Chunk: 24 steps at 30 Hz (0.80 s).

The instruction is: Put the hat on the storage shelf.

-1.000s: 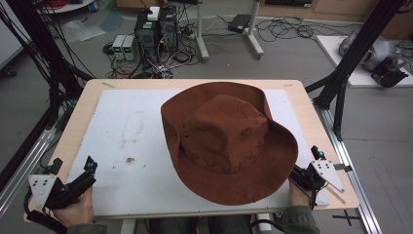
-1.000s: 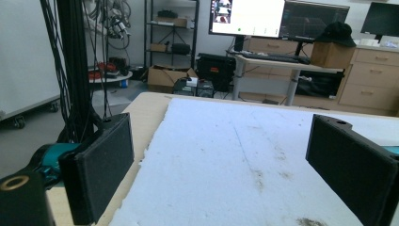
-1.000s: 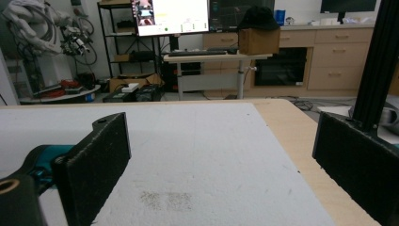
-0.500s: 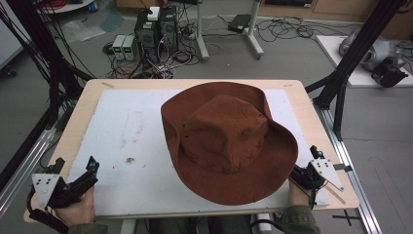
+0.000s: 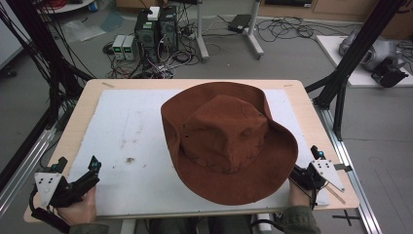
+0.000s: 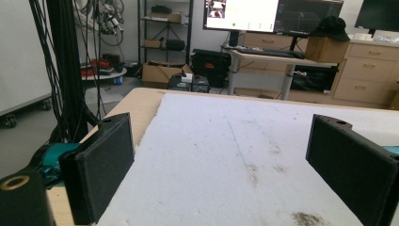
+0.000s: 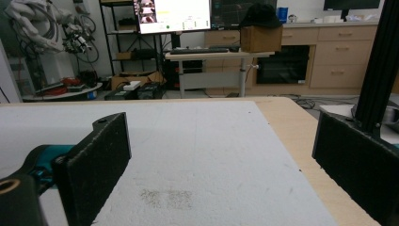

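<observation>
Brown hat (image 5: 229, 146) sits right of centre on the surface (image 5: 122, 131), both grippers waiting at the near corners.
Left gripper (image 5: 78, 168) and right gripper (image 5: 304, 170) have jaws apart, empty; approach the brim low from opposite sides.

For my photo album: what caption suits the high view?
Brown wide-brimmed hat on a white board, open tools waiting at both near corners.

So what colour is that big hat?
Reddish brown hat, clearest in the high view.

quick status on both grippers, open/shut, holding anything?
Left gripper: open, holding nothing, over the white board.
Right gripper: open, holding nothing, beside the brown hat.
</observation>
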Tool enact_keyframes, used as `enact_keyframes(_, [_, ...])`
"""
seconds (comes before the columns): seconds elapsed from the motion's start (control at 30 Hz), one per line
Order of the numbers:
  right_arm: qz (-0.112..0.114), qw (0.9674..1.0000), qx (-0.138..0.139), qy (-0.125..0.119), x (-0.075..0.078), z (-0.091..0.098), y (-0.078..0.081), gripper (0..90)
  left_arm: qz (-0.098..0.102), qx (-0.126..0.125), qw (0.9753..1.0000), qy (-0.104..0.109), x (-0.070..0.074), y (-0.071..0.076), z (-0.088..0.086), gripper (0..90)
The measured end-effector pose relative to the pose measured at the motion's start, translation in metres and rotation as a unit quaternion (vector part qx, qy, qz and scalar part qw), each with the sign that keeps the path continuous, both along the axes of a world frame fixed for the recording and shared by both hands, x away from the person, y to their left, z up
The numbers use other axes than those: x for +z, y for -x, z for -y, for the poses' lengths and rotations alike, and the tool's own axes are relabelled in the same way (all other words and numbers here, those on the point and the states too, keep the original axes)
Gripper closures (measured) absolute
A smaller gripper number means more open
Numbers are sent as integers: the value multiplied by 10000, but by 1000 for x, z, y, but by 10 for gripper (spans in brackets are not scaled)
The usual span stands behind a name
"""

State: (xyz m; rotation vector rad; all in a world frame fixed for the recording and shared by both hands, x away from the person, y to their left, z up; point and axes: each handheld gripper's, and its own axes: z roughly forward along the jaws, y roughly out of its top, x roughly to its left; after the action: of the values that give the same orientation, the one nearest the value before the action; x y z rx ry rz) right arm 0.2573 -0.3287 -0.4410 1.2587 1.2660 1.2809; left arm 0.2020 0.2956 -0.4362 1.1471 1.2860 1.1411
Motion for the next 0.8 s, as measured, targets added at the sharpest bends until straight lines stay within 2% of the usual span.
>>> enact_keyframes(0.43, [-7,10000,1,-14,0,1,0,41,8,-10,9999,127,0,1,-2,87])
enact_keyframes(0.8, [-12,10000,33,-80,0,2,0,41,-37,-82,9999,140,-1,-1,-1,91])
